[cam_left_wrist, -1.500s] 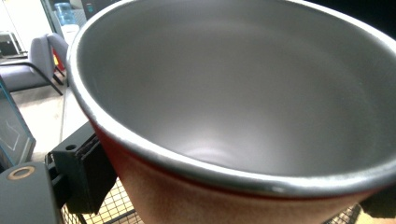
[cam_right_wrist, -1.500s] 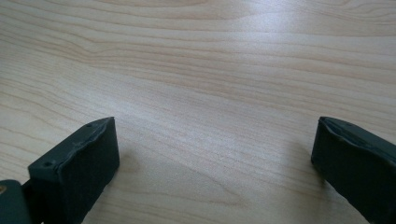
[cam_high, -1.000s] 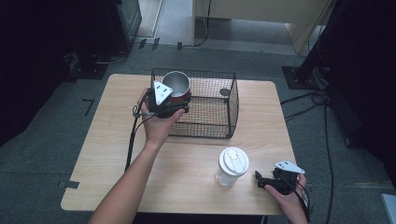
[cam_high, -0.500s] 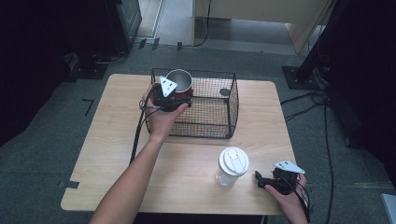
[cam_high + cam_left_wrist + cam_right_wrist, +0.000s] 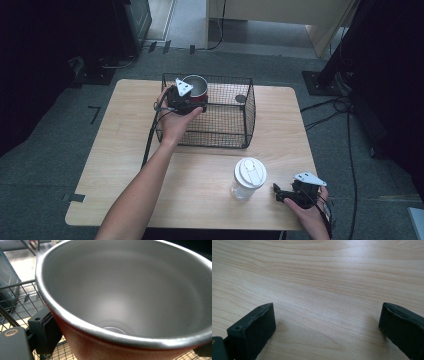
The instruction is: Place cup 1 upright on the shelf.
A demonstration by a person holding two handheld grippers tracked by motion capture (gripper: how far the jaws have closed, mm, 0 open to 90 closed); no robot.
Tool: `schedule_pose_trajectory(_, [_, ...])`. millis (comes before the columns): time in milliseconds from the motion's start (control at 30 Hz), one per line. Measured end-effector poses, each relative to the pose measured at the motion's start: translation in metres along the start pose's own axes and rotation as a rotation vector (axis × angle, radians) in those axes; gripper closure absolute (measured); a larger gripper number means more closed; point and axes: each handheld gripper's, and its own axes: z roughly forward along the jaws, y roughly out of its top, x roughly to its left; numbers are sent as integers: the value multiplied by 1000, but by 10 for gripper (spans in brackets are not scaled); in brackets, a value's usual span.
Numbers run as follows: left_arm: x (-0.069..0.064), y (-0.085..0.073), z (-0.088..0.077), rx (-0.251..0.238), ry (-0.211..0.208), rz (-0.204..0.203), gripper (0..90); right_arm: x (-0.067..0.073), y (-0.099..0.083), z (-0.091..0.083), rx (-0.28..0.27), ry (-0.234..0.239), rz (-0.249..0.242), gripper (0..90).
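Your left tongs point(image 5: 186, 102) carried the red metal cup with the steel inside point(image 5: 195, 89) further over the black wire basket point(image 5: 235, 117) since a second ago; the cup sits at its back-left corner, tongs clamped on the wall. Right tongs point(image 5: 278, 192) rest on the wooden counter point(image 5: 120, 145) beside the clear white-lidded tumbler point(image 5: 248, 177).

Left gripper view: cup point(image 5: 130, 297) up close, one pad point(image 5: 47, 332) against its red wall.

Right gripper view: tongs point(image 5: 327, 327) apart over bare counter point(image 5: 317, 277).
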Motion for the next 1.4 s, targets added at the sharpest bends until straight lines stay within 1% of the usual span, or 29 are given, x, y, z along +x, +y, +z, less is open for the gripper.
schedule_pose_trajectory(100, [2,0,5,28,-8,-5,71,0,0,0,0,0,0,6])
schedule_pose_trajectory(167, [4,-1,8,31,-9,-10,71,0,0,0,0,0,0,6])
schedule_pose_trajectory(333, [8,-2,13,27,-7,-6,72,0,0,0,0,0,0,6])
schedule_pose_trajectory(400, [9,-3,15,40,-6,-4,72,0,0,0,0,0,0,6])
schedule_pose_trajectory(467, [10,-4,18,58,-8,8,72,0,0,0,0,0,0,6])
schedule_pose_trajectory(500, [10,-5,20,62,2,13,72,0,0,0,0,0,0,6])
schedule_pose_trajectory(533, [8,-6,22,60,21,24,72,0,0,0,0,0,0,6])
schedule_pose_trajectory(567, [6,-7,24,64,34,49,71,0,0,0,0,0,0,6])
schedule_pose_trajectory(600, [5,-8,26,71,43,71,72,0,0,0,0,0,0,6])
schedule_pose_trajectory(633, [5,-9,27,74,40,76,72,0,0,0,0,0,0,6])
schedule_pose_trajectory(667, [5,-9,28,77,31,75,72,0,0,0,0,0,0,6])
schedule_pose_trajectory(767, [6,-10,30,87,13,44,72,0,0,0,0,0,0,6])
schedule_pose_trajectory(833, [6,-12,32,104,5,36,72,0,0,0,0,0,0,6])
schedule_pose_trajectory(867, [6,-12,33,114,2,35,72,0,0,0,0,0,0,6])
schedule_pose_trajectory(967, [6,-14,36,165,-11,31,72,0,0,0,0,0,0,6])
schedule_pose_trajectory(1033, [6,-16,39,192,-6,28,72,0,0,0,0,0,0,6])
schedule_pose_trajectory(1167, [8,-18,42,231,22,20,72,0,0,0,0,1,0,6])
schedule_pose_trajectory(1233, [9,-19,44,246,32,7,72,0,0,0,0,0,0,6])
schedule_pose_trajectory(1300, [11,-19,44,248,35,-5,72,0,0,0,0,0,0,6])
schedule_pose_trajectory(1333, [10,-18,44,255,41,-2,72,0,0,0,0,0,0,6])
schedule_pose_trajectory(1400, [10,-18,45,257,42,-9,72,0,0,0,0,0,0,6])
